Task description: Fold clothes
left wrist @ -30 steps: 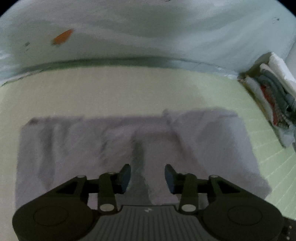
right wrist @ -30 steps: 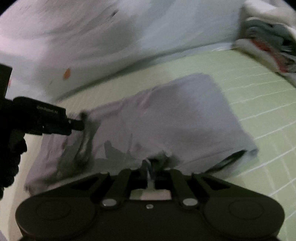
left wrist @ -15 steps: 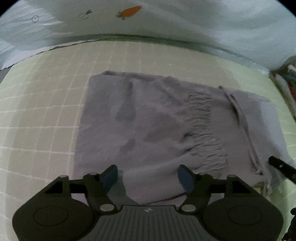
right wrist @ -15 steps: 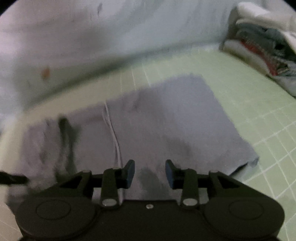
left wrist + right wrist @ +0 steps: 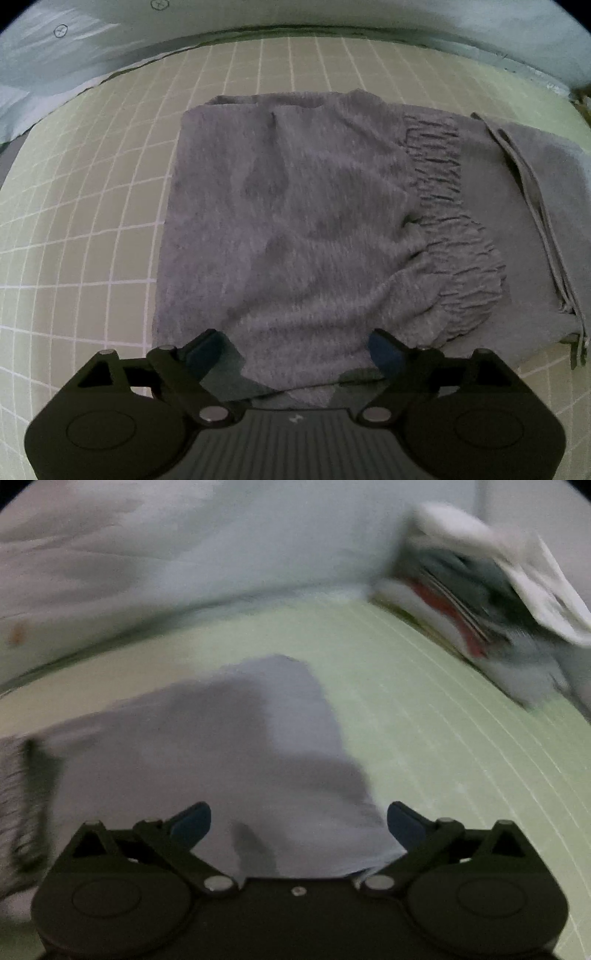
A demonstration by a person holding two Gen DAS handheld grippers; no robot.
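Overhead, left gripper and right gripper fingers gape wide, empty, above grey garment.

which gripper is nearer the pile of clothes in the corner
Right. The right gripper is over the right part of the grey garment, with the pile of clothes ahead to its right. The left gripper is over the garment's left part; the pile is outside its view.
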